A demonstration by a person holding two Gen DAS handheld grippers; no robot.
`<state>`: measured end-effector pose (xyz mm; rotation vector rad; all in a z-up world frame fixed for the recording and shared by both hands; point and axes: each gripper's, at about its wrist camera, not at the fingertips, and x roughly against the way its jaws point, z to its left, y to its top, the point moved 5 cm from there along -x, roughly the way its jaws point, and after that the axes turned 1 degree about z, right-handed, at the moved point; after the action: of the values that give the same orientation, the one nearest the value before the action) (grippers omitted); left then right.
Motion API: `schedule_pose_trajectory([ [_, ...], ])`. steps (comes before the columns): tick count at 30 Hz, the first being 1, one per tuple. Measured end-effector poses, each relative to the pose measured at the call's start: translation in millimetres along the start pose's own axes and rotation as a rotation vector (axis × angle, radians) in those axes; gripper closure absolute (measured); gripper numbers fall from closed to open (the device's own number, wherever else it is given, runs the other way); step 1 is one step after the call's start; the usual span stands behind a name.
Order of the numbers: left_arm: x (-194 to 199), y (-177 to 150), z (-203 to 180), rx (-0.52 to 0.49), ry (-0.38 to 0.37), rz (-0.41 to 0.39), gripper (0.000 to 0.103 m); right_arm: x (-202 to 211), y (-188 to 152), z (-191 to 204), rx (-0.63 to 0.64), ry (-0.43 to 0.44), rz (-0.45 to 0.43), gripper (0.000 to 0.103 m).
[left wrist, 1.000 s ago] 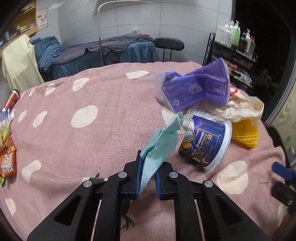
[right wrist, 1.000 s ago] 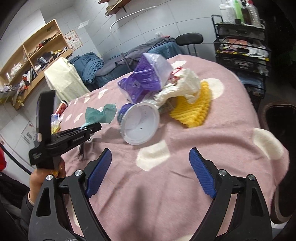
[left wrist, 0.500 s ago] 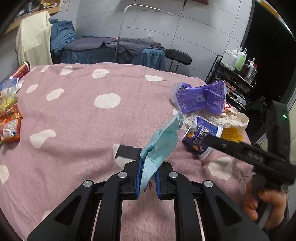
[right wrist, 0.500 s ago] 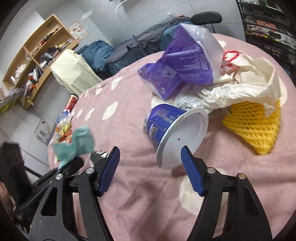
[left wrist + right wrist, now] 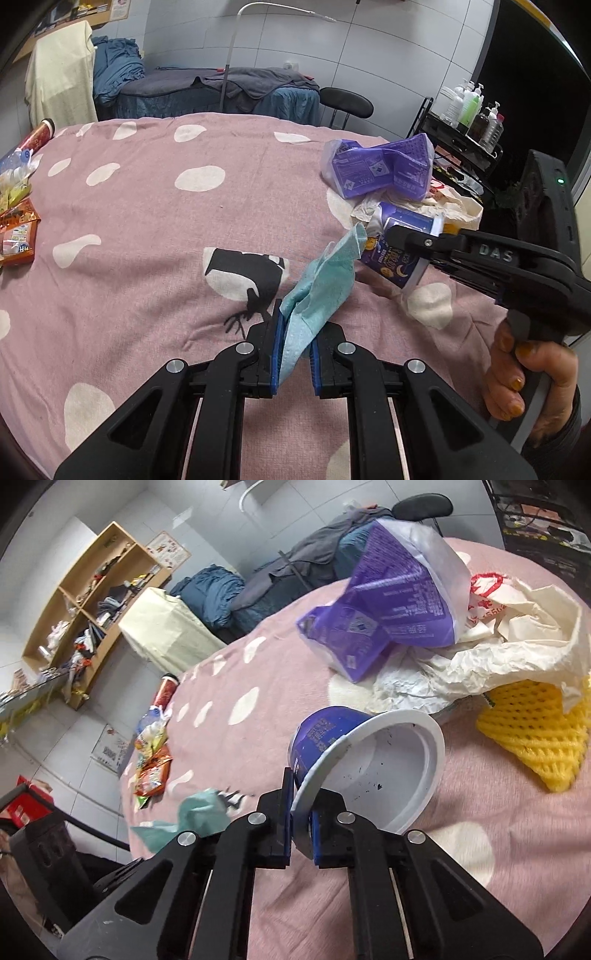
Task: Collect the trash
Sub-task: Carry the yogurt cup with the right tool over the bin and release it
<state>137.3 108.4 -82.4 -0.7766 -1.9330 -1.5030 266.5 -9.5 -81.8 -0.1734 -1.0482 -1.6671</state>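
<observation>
My left gripper (image 5: 293, 349) is shut on a crumpled teal tissue (image 5: 321, 286) and holds it above the pink spotted tablecloth (image 5: 147, 229). The tissue also shows in the right wrist view (image 5: 195, 810). My right gripper (image 5: 301, 825) is shut on the rim of a blue and white paper cup (image 5: 373, 764) that lies on its side. In the left wrist view the cup (image 5: 397, 254) sits between the right gripper's fingers (image 5: 413, 236). A purple plastic bag (image 5: 391, 605), a crumpled white bag (image 5: 509, 653) and yellow foam netting (image 5: 535, 734) lie behind the cup.
Snack wrappers (image 5: 151, 760) and a red can (image 5: 166, 690) lie at the table's far left edge. A bed with blue bedding (image 5: 221, 92), a black stool (image 5: 345, 99) and a shelf with bottles (image 5: 469, 114) stand beyond the table.
My right gripper moved in onto the cup and shut on its rim. My left gripper pulled back and rose a little with the tissue still held.
</observation>
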Motion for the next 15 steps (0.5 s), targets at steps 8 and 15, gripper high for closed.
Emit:
schedule_pose_trajectory([
  [8,9,-3,-17,-0.023,-0.026,-0.01,0.09,55,-24,11,0.076,-0.003,-0.069,0.094],
  [15,9,-5,-47,-0.069,-0.06,-0.009,0.09,100,-38,-6,0.097,-0.093,-0.143,0.094],
])
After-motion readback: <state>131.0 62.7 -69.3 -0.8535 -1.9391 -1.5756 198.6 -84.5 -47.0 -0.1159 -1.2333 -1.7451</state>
